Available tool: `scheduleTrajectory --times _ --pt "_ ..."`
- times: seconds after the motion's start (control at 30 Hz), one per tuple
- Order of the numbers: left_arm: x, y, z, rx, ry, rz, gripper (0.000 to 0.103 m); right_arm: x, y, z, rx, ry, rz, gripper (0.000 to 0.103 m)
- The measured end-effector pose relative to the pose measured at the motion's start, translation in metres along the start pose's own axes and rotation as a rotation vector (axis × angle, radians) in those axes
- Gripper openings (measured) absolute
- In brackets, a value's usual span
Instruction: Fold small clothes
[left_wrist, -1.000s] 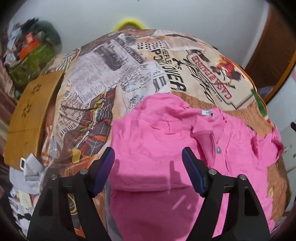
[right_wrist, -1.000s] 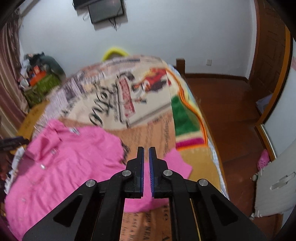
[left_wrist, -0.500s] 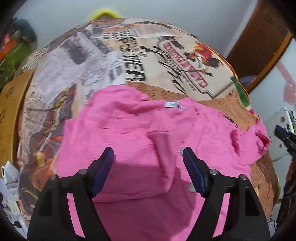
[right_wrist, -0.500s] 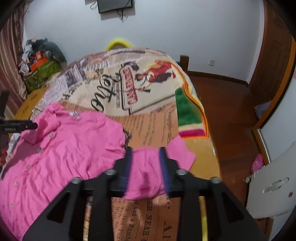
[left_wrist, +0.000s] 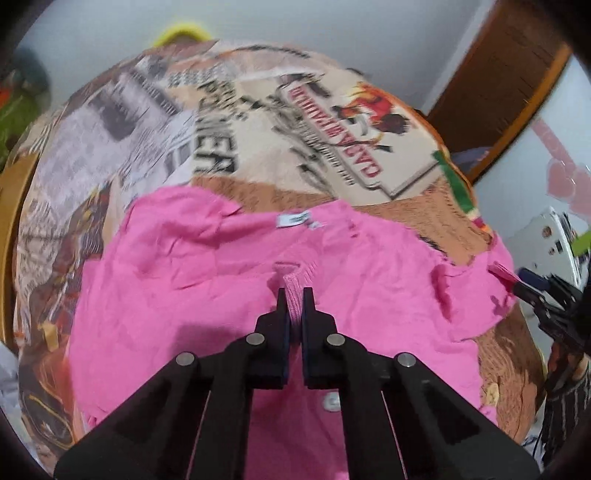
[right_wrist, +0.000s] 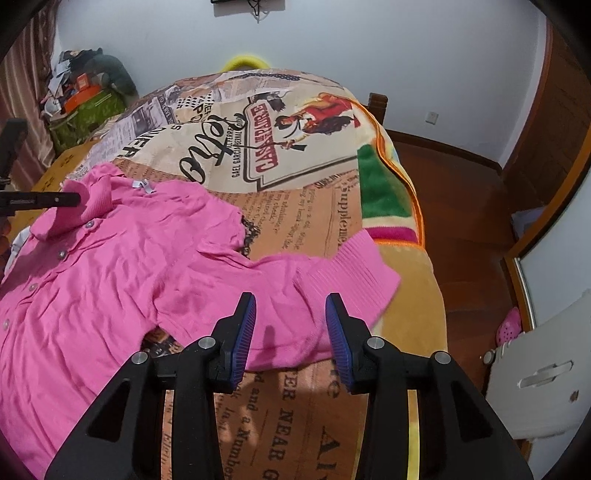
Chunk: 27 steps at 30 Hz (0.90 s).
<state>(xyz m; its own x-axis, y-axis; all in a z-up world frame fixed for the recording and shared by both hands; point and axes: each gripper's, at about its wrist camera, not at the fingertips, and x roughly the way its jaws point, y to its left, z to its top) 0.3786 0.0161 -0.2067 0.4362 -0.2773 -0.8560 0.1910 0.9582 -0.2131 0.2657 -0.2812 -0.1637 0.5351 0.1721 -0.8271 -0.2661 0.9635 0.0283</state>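
Note:
A pink buttoned shirt (left_wrist: 207, 280) lies spread face up on a bed with a printed blanket (left_wrist: 258, 122). My left gripper (left_wrist: 294, 299) is shut on the shirt's ribbed collar (left_wrist: 293, 280) near the neck label. In the right wrist view the shirt (right_wrist: 110, 280) stretches left, and its ribbed sleeve (right_wrist: 347, 266) lies flat toward the bed's right edge. My right gripper (right_wrist: 290, 314) is open just above that sleeve, one finger on each side of it. The left gripper's fingers (right_wrist: 55, 199) show at the collar.
The bed's right edge (right_wrist: 417, 206) drops to a wooden floor (right_wrist: 461, 206). A white plastic chair (right_wrist: 543, 373) stands at lower right. A cluttered pile with a green bag (right_wrist: 85, 107) sits at the bed's far left. A yellow object (right_wrist: 245, 61) peeks behind the bed.
My left gripper has moved forward to the collar and shut on it. My right gripper has opened wide and let the sleeve go; the sleeve now lies flat.

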Motion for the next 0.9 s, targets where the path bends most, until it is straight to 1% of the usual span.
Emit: scheduleTrajectory --times 0.07,0.17,0.27,0.33,0.37,0.4,0.43,0.5,0.6,0.7,0.73,0.77,0.8,0.83,0.9 --pt "0.002 -0.013 0.000 0.042 0.005 0.000 0.004 0.000 -0.002 -0.001 0.010 0.002 0.001 0.036" --pt "0.015 -0.027 -0.003 0.086 0.057 -0.005 0.004 -0.001 -0.003 -0.002 0.011 0.002 0.002 0.036" --pt "0.030 -0.035 -0.010 0.106 0.121 0.001 0.014 -0.002 0.000 -0.002 -0.003 0.000 0.000 0.036" --pt "0.036 -0.037 -0.015 0.110 0.154 -0.009 0.028 -0.002 0.002 -0.001 -0.018 -0.001 -0.002 0.036" --pt "0.035 -0.038 -0.016 0.114 0.158 -0.015 0.032 -0.002 0.003 0.000 -0.024 -0.002 -0.004 0.036" --pt "0.033 -0.039 -0.017 0.119 0.156 -0.018 0.039 -0.001 0.004 0.001 -0.030 -0.002 -0.007 0.036" --pt "0.030 -0.040 -0.017 0.125 0.149 -0.014 0.049 0.001 0.005 0.002 -0.037 -0.001 -0.007 0.036" --pt "0.023 -0.042 -0.018 0.138 0.125 0.002 0.060 0.005 0.007 0.005 -0.052 0.003 -0.017 0.036" --pt "0.013 -0.043 -0.019 0.153 0.104 0.020 0.061 0.018 0.009 0.009 -0.079 0.022 -0.061 0.036" --pt "0.006 -0.037 -0.020 0.143 0.098 0.033 0.061 0.034 0.006 0.009 -0.095 0.074 -0.089 0.035" --pt "0.005 -0.034 -0.020 0.138 0.095 0.036 0.061 0.038 0.005 0.009 -0.098 0.081 -0.096 0.030" --pt "0.003 -0.032 -0.020 0.132 0.091 0.043 0.061 0.040 0.004 0.009 -0.101 0.083 -0.108 0.022" --pt "0.001 -0.027 -0.021 0.127 0.085 0.055 0.061 0.041 0.003 0.009 -0.101 0.081 -0.122 0.018" --pt "0.000 -0.025 -0.021 0.123 0.080 0.066 0.061 0.041 0.001 0.010 -0.098 0.075 -0.127 0.009" --pt "-0.004 -0.017 -0.022 0.107 0.070 0.083 0.061 0.038 -0.002 0.011 -0.080 0.068 -0.110 0.006"
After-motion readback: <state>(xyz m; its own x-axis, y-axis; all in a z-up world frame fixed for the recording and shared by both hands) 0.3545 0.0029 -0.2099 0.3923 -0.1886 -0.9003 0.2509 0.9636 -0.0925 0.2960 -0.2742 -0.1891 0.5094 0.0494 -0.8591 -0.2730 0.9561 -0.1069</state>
